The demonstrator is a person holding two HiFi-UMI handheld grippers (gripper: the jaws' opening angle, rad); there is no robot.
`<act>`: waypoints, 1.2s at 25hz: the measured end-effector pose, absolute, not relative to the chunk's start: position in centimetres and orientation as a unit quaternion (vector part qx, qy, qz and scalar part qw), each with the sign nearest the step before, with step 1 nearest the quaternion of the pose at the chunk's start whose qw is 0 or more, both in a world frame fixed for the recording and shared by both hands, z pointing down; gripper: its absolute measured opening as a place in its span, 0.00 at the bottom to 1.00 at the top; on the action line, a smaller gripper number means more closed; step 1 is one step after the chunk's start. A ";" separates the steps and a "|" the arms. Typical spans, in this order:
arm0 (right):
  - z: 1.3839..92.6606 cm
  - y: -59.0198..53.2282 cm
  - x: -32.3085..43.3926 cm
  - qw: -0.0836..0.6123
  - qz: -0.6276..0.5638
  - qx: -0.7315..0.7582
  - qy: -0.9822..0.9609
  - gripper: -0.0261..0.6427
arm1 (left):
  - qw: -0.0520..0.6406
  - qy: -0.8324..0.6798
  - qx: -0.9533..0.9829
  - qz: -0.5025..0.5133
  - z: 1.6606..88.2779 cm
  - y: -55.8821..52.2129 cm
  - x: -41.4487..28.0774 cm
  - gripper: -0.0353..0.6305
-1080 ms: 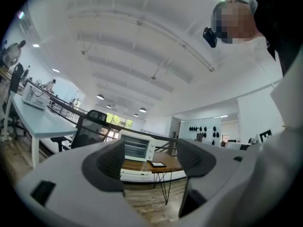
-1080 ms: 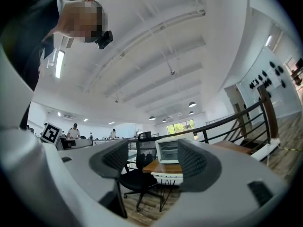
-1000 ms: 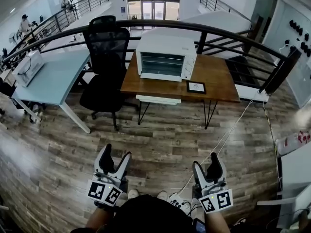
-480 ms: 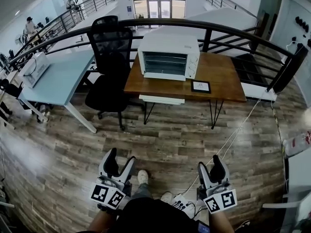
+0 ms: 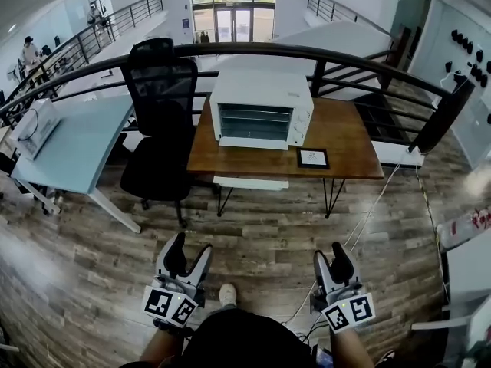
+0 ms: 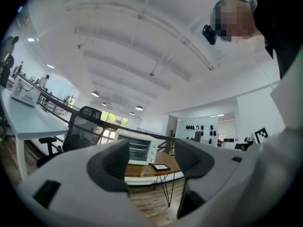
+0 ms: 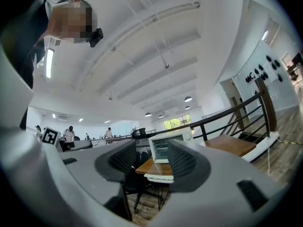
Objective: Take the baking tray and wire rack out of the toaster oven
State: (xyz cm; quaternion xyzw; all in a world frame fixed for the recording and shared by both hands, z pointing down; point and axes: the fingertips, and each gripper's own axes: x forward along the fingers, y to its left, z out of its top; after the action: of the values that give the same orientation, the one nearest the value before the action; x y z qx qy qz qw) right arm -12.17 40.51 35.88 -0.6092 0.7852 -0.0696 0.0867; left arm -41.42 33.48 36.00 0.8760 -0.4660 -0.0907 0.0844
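The toaster oven [image 5: 261,110], rack [image 5: 255,119] inside, is set on the table [image 5: 353,148] far ahead. Left gripper [image 5: 190,245] and right gripper [image 5: 328,256] jaws are spread apart, just closed a little, nothing held. The oven must be reached first.

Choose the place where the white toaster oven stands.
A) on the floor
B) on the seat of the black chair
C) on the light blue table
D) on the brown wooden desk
D: the head view shows the toaster oven on the brown wooden desk, with the black chair and the light blue table to its left.
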 end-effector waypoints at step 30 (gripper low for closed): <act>35.6 15.6 -18.3 0.085 -0.077 -0.595 0.795 0.23 | 0.087 -0.453 0.883 -0.093 36.8 11.9 -45.8 0.46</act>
State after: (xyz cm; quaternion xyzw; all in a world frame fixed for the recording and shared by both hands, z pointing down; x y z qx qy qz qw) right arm -18.26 15.56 35.57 -0.5955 0.7951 -0.0775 0.0850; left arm -45.79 11.87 36.84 0.8826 -0.4526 -0.0928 0.0875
